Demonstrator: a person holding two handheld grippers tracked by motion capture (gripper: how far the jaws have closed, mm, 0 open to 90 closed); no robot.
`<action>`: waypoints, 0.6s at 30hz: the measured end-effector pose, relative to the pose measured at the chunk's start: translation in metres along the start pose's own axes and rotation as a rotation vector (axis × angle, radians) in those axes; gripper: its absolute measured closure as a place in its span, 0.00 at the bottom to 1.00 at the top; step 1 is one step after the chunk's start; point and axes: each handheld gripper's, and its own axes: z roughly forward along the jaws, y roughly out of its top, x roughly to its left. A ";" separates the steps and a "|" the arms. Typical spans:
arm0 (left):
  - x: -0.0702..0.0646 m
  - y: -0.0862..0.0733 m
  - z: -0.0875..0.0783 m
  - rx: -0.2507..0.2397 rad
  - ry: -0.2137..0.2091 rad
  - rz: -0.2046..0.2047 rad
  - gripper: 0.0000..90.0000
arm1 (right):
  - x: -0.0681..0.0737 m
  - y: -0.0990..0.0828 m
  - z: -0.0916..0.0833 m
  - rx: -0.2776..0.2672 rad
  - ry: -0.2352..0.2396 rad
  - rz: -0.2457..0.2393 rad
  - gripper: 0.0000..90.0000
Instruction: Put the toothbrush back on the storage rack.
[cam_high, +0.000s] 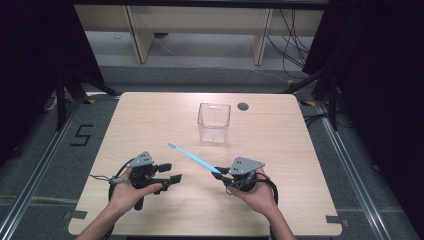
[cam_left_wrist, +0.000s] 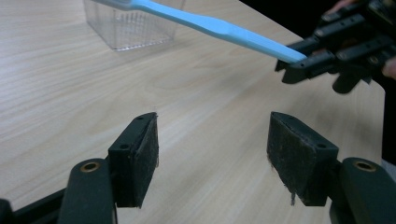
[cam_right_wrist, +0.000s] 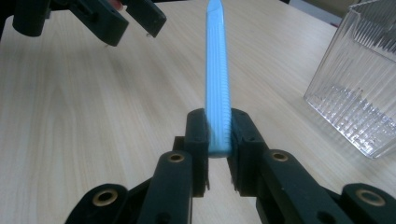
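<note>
Toothbrush (cam_high: 195, 156): light, stiff, slick plastic (my guess), up off the table (cam_high: 150, 120).
Right gripper (cam_right_wrist: 218, 140): pinching its handle end.
Left gripper (cam_left_wrist: 212, 154): spread, empty.
Clear cup (cam_high: 213, 122): beyond the brush tip.

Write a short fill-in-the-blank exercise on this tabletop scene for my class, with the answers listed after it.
1. The blue toothbrush is clamped by its handle end in the ____ gripper.
2. The left gripper has its jaws ____ and holds nothing.
3. The clear plastic container standing on the table has ____ inside it.

Missing words: right; open; nothing
</note>
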 end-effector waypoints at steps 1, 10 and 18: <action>0.001 0.000 0.001 -0.006 -0.002 -0.008 0.37 | 0.001 0.000 0.001 -0.006 -0.001 0.000 0.88; 0.006 0.007 0.006 -0.082 0.038 -0.061 0.38 | 0.002 0.001 0.004 -0.047 -0.031 0.015 0.88; 0.005 0.019 0.016 -0.145 -0.005 -0.095 0.41 | 0.006 0.002 0.009 -0.067 -0.044 0.012 0.88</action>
